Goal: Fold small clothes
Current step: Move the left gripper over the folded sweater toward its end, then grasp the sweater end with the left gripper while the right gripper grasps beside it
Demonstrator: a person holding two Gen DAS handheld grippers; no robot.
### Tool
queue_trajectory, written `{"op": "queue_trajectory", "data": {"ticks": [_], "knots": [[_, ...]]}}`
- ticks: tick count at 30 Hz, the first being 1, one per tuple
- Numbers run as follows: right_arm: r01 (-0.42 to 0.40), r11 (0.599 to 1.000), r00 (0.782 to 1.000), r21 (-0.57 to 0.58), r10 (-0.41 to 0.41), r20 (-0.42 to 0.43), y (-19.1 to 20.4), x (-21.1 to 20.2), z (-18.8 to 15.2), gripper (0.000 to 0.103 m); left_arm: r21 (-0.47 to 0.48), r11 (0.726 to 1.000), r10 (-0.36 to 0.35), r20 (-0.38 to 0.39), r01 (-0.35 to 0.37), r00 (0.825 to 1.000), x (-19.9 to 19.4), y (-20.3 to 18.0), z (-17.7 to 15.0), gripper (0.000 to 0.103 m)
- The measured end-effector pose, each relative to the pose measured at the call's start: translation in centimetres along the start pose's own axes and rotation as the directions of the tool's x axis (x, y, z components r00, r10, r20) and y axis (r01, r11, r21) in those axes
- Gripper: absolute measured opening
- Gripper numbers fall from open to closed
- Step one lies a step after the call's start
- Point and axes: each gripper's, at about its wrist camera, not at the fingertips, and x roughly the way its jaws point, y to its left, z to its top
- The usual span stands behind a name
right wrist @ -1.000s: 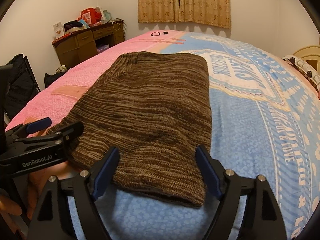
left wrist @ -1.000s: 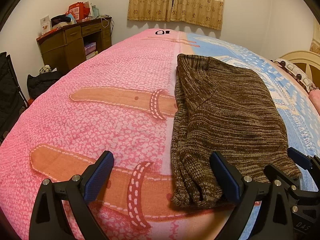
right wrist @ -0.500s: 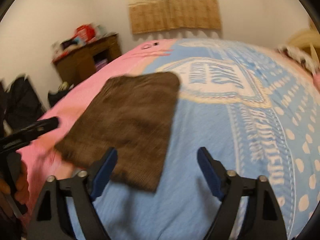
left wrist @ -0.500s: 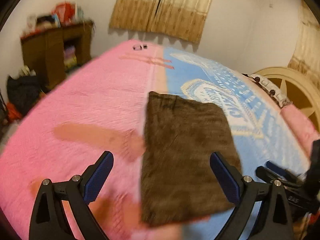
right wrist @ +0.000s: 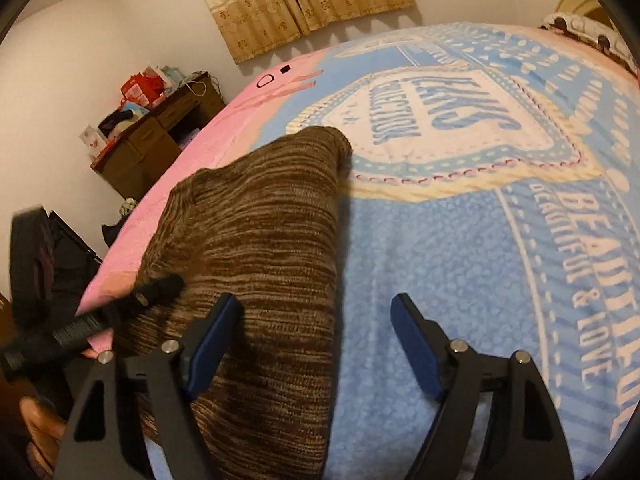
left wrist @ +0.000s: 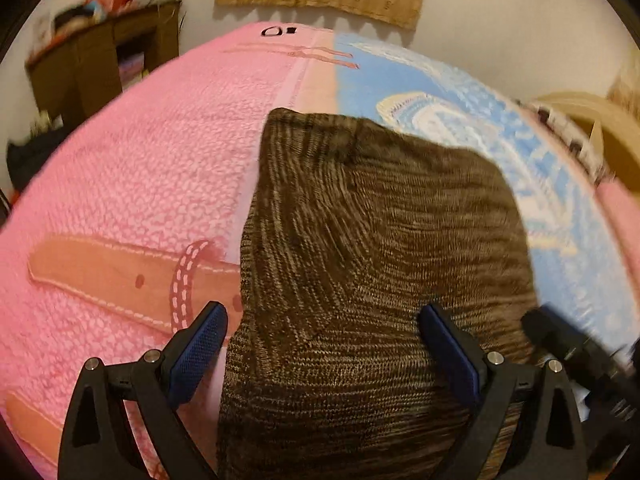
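A brown knitted garment [left wrist: 360, 272], folded into a rectangle, lies flat on the pink and blue bedspread [left wrist: 132, 184]. My left gripper [left wrist: 328, 356] is open just above its near end, both fingers spread wide with the cloth between them. My right gripper [right wrist: 316, 344] is open over the garment's [right wrist: 264, 248] right edge, its left finger [right wrist: 212, 340] above the knit and its right finger above the blue bedspread [right wrist: 440, 260]. Each gripper shows at the edge of the other's view. Neither holds anything.
A dark wooden desk [right wrist: 156, 140] with clutter on top stands by the left wall. A dark bag [right wrist: 36, 252] sits beside the bed on the left. Curtains [right wrist: 304, 0] hang on the far wall. A cream headboard [left wrist: 592, 124] is at the right.
Both grippers rose and pulled back from the garment half a second ago, then came down close over its near end again. The garment stays folded and flat.
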Motion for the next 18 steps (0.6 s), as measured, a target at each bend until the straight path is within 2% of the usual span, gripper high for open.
{"op": "queue_trajectory", "data": {"ticks": [9, 12, 14, 15, 16, 18], "knots": [[-0.018, 1.0, 1.0, -0.012, 0.018, 0.007, 0.0, 0.1, -0.1, 0.08, -0.008, 1.0, 0.0, 0.03, 0.0, 1.0, -0.1, 0.5, -0.6, 0.097], [-0.044, 0.999, 0.999, -0.017, 0.044, -0.02, 0.7, 1.2, 0.5, 0.082, -0.016, 1.0, -0.01, 0.028, 0.01, 1.0, 0.2, 0.4, -0.3, 0.097], [-0.017, 0.998, 0.999, -0.057, 0.015, -0.047, 1.6, 2.2, 0.8, 0.083, -0.017, 1.0, -0.011, 0.025, 0.012, 1.0, 0.5, 0.4, -0.1, 0.097], [-0.003, 0.997, 0.999, -0.077, -0.001, -0.053, 2.1, 2.4, 0.9, 0.081, -0.012, 1.0, -0.007, 0.02, 0.007, 1.0, 0.4, 0.4, 0.0, 0.097], [-0.011, 0.995, 0.998, -0.095, 0.006, -0.057, 2.4, 2.4, 0.8, 0.069, -0.007, 1.0, -0.002, 0.021, 0.002, 1.0, 0.4, 0.3, 0.0, 0.097], [-0.023, 0.995, 0.998, -0.097, 0.017, -0.059, 2.4, 2.3, 0.7, 0.061, -0.011, 1.0, -0.015, 0.018, 0.015, 1.0, 0.3, 0.4, 0.0, 0.093]]}}
